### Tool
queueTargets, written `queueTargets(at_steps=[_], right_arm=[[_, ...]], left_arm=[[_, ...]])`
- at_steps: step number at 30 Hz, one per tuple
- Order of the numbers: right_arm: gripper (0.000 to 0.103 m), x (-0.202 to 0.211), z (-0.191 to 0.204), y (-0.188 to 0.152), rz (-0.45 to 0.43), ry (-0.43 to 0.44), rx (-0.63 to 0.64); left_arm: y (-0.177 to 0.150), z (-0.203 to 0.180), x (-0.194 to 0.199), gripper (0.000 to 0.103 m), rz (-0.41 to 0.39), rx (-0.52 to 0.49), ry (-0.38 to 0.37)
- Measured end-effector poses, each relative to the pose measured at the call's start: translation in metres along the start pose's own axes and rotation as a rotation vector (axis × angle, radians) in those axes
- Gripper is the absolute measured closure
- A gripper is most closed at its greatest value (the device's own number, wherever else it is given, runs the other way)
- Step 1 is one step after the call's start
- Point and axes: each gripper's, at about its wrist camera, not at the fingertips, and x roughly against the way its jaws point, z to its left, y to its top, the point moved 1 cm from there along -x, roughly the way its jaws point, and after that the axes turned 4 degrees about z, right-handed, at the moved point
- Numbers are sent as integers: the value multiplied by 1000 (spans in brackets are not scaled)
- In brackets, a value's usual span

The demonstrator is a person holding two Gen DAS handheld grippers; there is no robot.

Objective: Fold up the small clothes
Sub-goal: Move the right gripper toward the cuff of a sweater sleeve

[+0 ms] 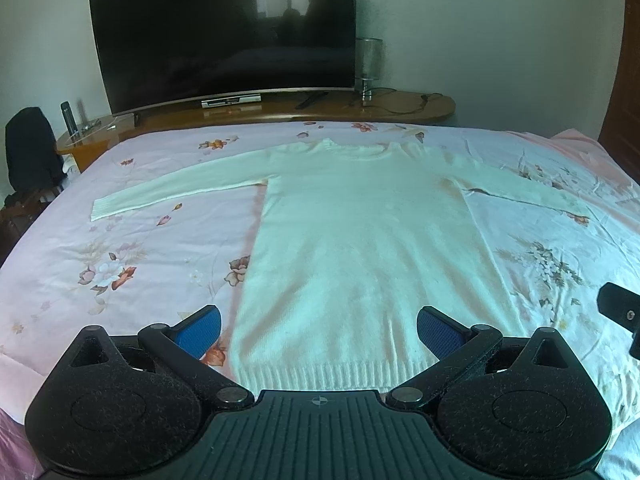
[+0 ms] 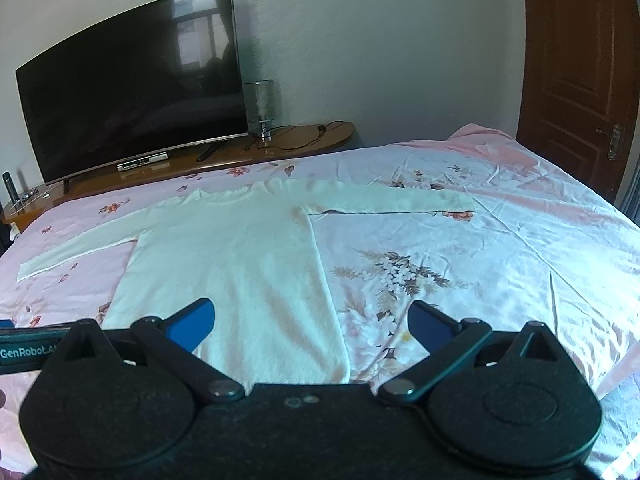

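Observation:
A white long-sleeved knit sweater (image 1: 360, 240) lies flat and spread out on the pink floral bed sheet (image 1: 120, 272), both sleeves stretched out sideways, hem nearest me. It also shows in the right wrist view (image 2: 228, 256). My left gripper (image 1: 319, 330) is open and empty, hovering over the hem with a blue-padded finger on each side. My right gripper (image 2: 312, 322) is open and empty above the sweater's lower right edge. Part of the right gripper's body (image 1: 620, 312) shows at the right edge of the left wrist view.
A large dark TV (image 1: 224, 32) stands on a wooden shelf (image 1: 400, 108) beyond the bed, with a small lamp (image 1: 368, 68) and cables. A brown door (image 2: 580, 72) is at the right. A dark chair (image 1: 32, 148) stands at the left.

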Motion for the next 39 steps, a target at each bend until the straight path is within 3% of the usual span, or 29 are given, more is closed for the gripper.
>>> queueTargets(at_steps=[21,39], right_arm=[[0,-39,-10,24,-42,-25,10],[0,-129,-52,64,2,-76,-31]], left_arm=[[31,-10,-44,0,29,13,17],[83,-27,-133,0,78,43,32]])
